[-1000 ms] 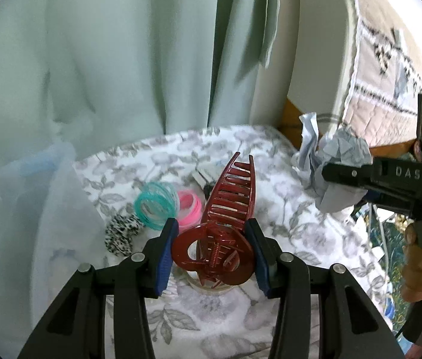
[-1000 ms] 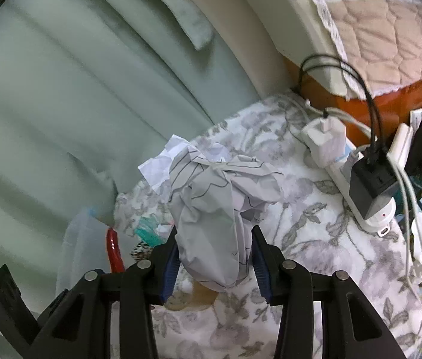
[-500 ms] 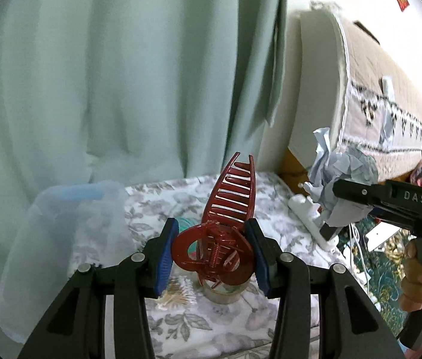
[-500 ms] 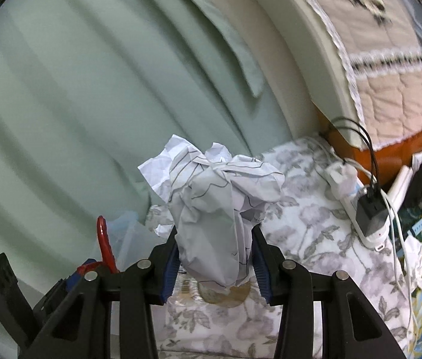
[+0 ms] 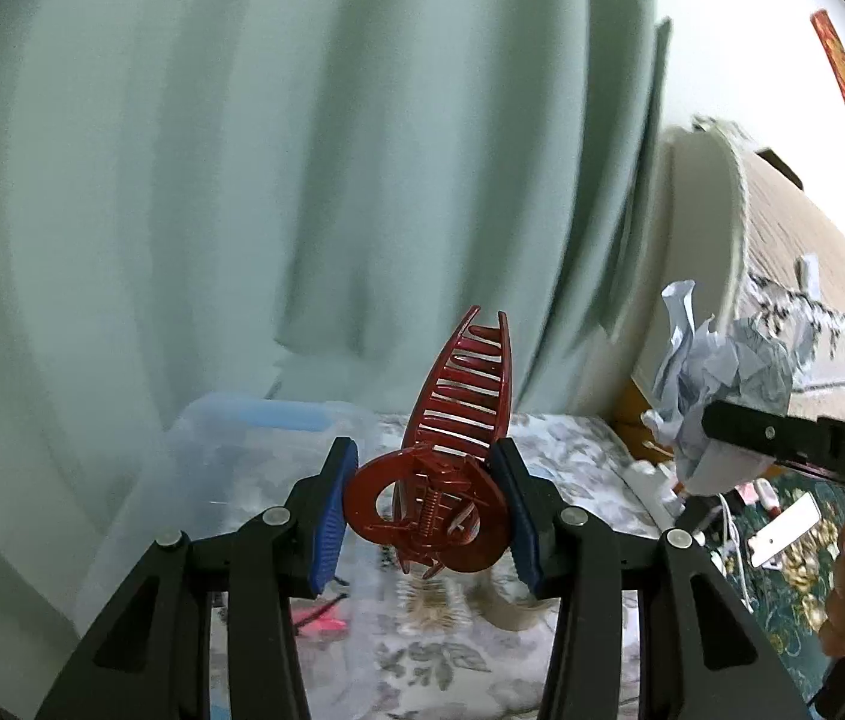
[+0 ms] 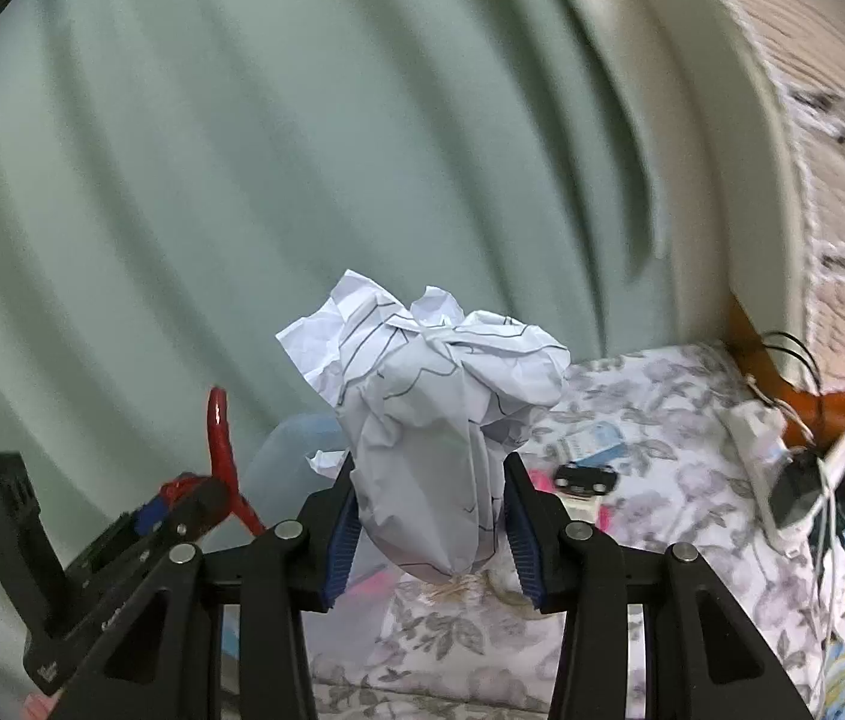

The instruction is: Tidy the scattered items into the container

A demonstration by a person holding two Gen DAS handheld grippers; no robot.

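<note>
Left claw [image 5: 427, 501] is clamped on a dark red hair clip [image 5: 440, 480], blue pads pressing the clip's round hinge end from both sides while the toothed end stands up and away from the claw. Right claw [image 6: 429, 519] is likewise closed, on a crumpled paper ball [image 6: 422, 420] that bulges above and below its pads. Both loads hang clear above the flowered cloth [image 5: 440, 666].

Ahead of the left claw and to its left sits the clear plastic bin [image 5: 230, 468] with a blue rim, near a green curtain [image 5: 242, 180]. From the right claw the same bin lies ahead and to the left, partly hidden behind the paper, with the other claw and its clip off to the left. Something pink lies below the left claw by the bin wall, though blur hides whether it is inside or outside. A small black piece [image 6: 584, 478] lies just right of the right claw's tips, a power strip [image 6: 782, 480] farther right.

By my reading, this is the carry stage: two items grasped, neither yet over the bin. Next, each claw needs to travel over the open top, the right one crossing farther left, then spread its pads. The tall clip should clear the rim before release.
</note>
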